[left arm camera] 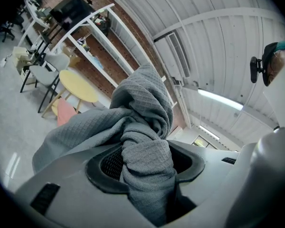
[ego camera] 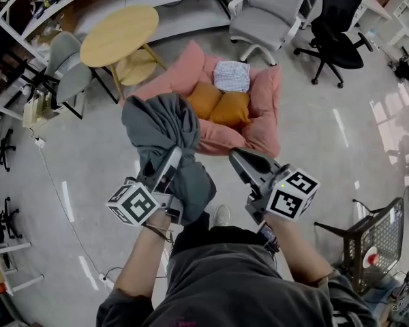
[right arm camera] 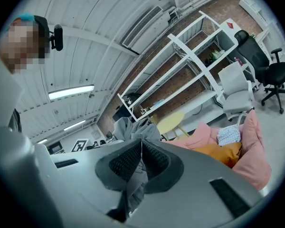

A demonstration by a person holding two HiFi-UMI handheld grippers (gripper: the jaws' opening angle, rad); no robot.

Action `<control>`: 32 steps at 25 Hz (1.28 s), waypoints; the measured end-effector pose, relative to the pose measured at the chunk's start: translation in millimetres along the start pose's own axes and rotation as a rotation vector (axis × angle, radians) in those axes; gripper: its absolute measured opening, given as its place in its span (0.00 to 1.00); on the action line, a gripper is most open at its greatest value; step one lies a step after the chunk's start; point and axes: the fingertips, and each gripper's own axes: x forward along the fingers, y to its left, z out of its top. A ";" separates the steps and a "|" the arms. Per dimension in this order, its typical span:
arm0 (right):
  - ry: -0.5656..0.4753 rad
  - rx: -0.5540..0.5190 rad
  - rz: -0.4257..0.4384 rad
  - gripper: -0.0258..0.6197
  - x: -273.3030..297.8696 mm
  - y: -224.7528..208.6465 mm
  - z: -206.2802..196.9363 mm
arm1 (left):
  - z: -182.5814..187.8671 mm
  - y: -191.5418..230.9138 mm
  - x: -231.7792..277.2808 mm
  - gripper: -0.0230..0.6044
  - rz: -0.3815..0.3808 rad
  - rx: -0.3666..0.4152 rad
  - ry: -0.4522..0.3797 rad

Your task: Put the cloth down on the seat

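A grey waffle-weave cloth (ego camera: 160,125) hangs bunched from my left gripper (ego camera: 174,155), held up in the air in front of the seat. In the left gripper view the cloth (left arm camera: 142,127) fills the gap between the jaws, and the left gripper (left arm camera: 147,158) is shut on it. My right gripper (ego camera: 242,159) is beside it on the right, shut and holding nothing; its own view shows the right gripper (right arm camera: 141,144) with pads touching. The seat is a pink floor sofa (ego camera: 259,114) ahead of me, with orange cushions (ego camera: 218,104) and a checked folded cloth (ego camera: 232,75) on it.
A round yellow table (ego camera: 119,36) stands left of the sofa, with grey chairs (ego camera: 68,67) beside it. A grey office chair (ego camera: 269,9) and a black one (ego camera: 337,29) stand behind the sofa. A wire basket (ego camera: 378,240) is at my right.
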 end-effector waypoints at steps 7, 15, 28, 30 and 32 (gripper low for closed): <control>-0.007 0.009 -0.029 0.07 27.0 -26.7 4.3 | 15.1 29.3 33.7 0.41 0.012 0.123 0.053; 0.019 0.057 -0.077 0.07 87.7 -65.7 7.7 | 21.9 81.5 86.8 0.41 0.036 0.406 0.247; 0.060 0.181 -0.224 0.07 108.0 -148.5 -18.5 | -93.2 146.2 180.3 0.51 0.017 0.516 0.630; 0.063 0.190 -0.228 0.07 110.4 -153.7 -21.1 | -100.6 150.5 187.9 0.55 0.008 0.514 0.647; 0.066 0.194 -0.226 0.07 114.5 -154.9 -21.5 | -104.0 154.1 193.5 0.61 -0.001 0.508 0.656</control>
